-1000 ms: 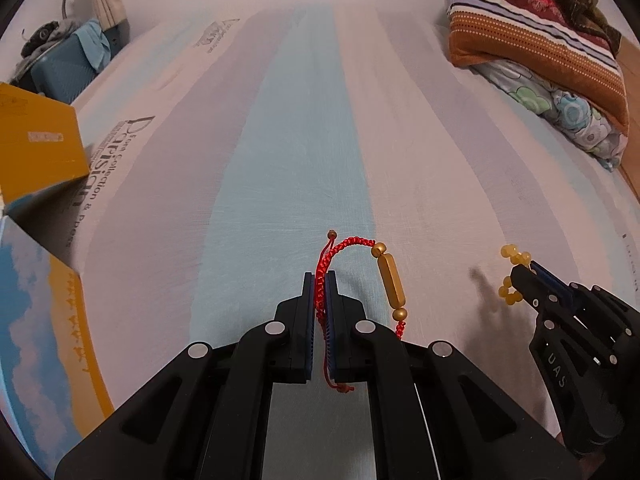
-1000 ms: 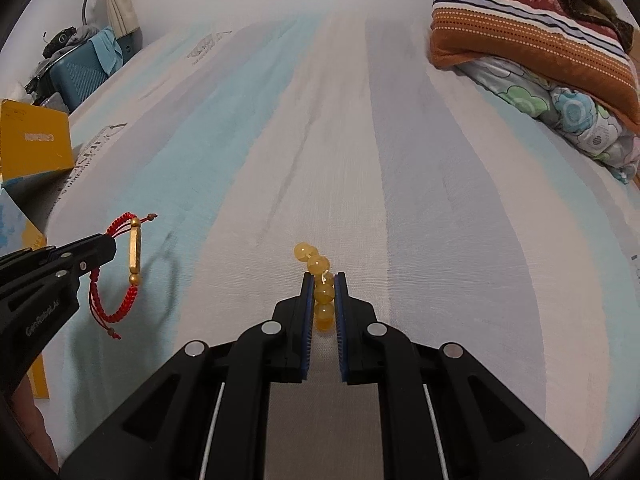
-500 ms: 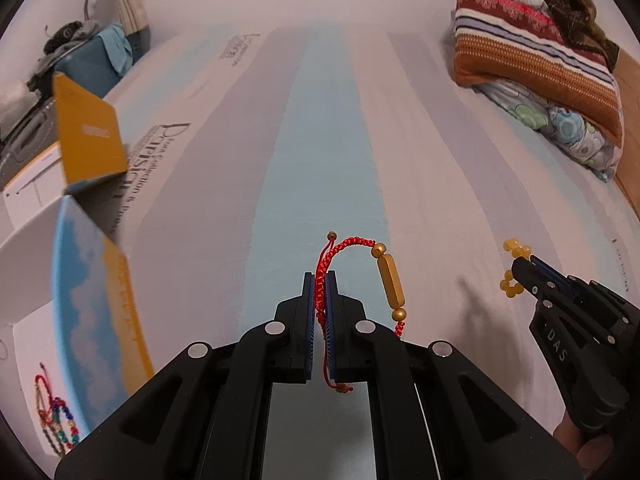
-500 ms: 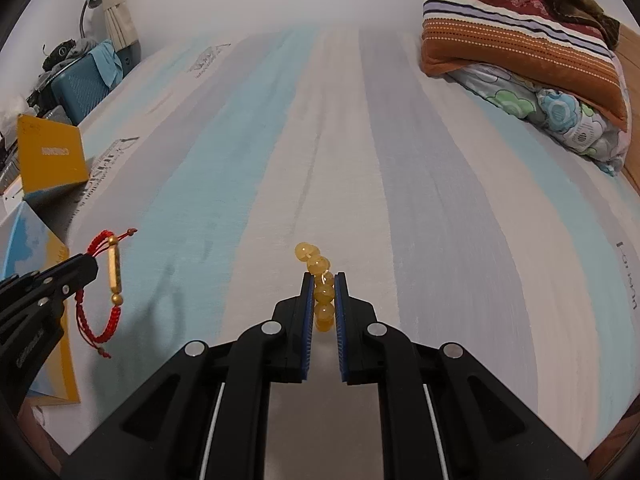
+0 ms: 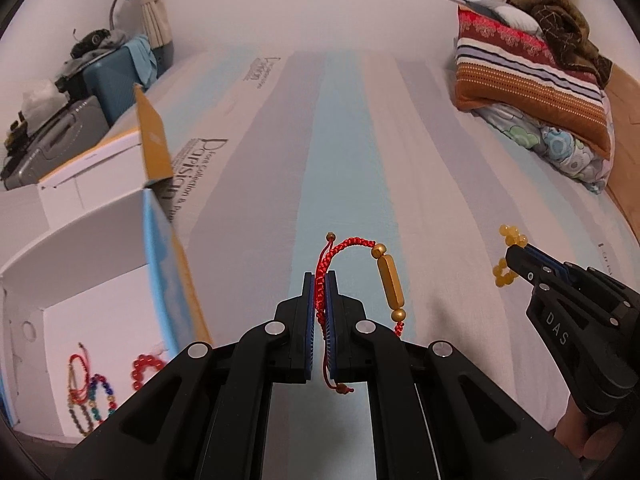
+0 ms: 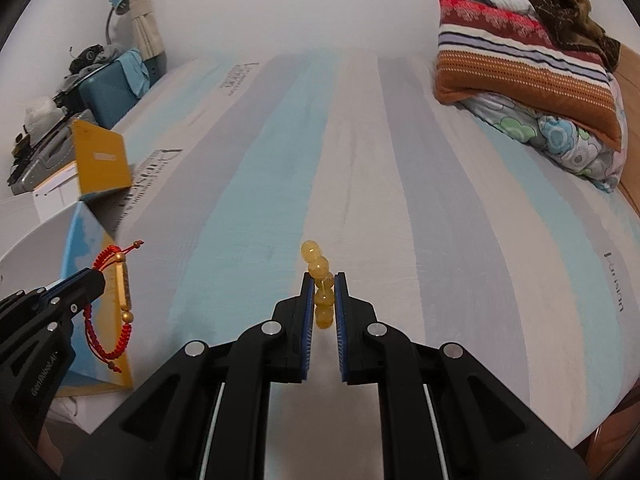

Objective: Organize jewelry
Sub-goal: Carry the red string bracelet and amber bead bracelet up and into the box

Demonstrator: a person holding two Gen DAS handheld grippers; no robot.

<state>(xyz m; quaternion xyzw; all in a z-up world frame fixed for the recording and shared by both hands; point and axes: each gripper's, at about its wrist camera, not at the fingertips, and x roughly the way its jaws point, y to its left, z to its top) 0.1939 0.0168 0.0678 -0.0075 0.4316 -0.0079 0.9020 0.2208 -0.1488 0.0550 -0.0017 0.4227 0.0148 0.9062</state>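
Left gripper (image 5: pixel 319 280) clamping tight on the red braided cord bracelet (image 5: pixel 348 246), jaws pressed together with the cord pinched between the blue pads. Bracelet arching up and over to the right of the tips, its long gold tube bead (image 5: pixel 391 285) dangling in the air above the striped bedsheet (image 5: pixel 344 152), loose cord end trailing down between the jaws. Hanging clear of the fabric, nothing resting on the bed.

Right gripper (image 6: pixel 323 280) squeezing just as firmly on the yellow bead bracelet (image 6: pixel 320 270), jaws closed onto the beads. A couple of amber beads poking out above the tips, more stacked down between the pads. Also hovering above the sheet, off to the right of the other claw and well apart from it.

Over on the left, sitting at the bed's edge, an open white box (image 5: pixel 96 264) with blue and yellow flaps standing up. Inside, lying on its floor, a multicoloured bead strand (image 5: pixel 94 398) and a red bead bracelet (image 5: pixel 145 366), side by side near the front. Red cord bracelet hanging near the box's raised flap in the right wrist view, but outside the box.

Stacked striped pillow (image 5: pixel 532 80) and floral bedding lying at the far right corner of the bed. Teal suitcase (image 5: pixel 114 80) standing beyond the far left edge.
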